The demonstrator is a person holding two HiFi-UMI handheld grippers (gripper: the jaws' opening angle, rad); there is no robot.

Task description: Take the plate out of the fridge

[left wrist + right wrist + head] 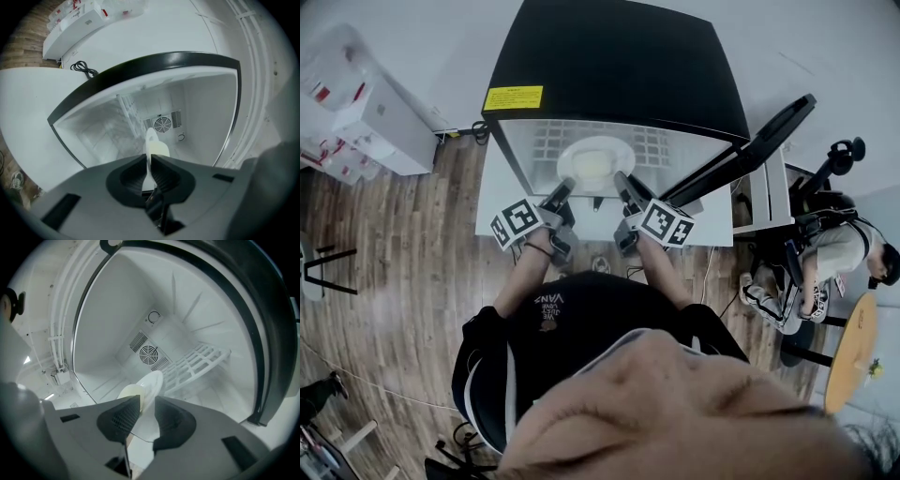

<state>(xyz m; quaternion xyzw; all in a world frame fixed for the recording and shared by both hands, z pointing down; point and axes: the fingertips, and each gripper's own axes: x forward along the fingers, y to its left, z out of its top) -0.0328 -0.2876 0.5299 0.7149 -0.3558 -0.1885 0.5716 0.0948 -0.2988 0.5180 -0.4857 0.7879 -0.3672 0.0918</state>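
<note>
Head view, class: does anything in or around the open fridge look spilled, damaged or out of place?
Nothing stands out. The plate is intact with its pale food on it, and the fridge shows no spill or damage.

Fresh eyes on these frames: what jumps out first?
The white plate inside the open black fridge, brightly lit at the centre of the head view. The left tongs and right tongs grip its rim from either side, so each gripper view shows the plate edge-on between the jaws.
</note>
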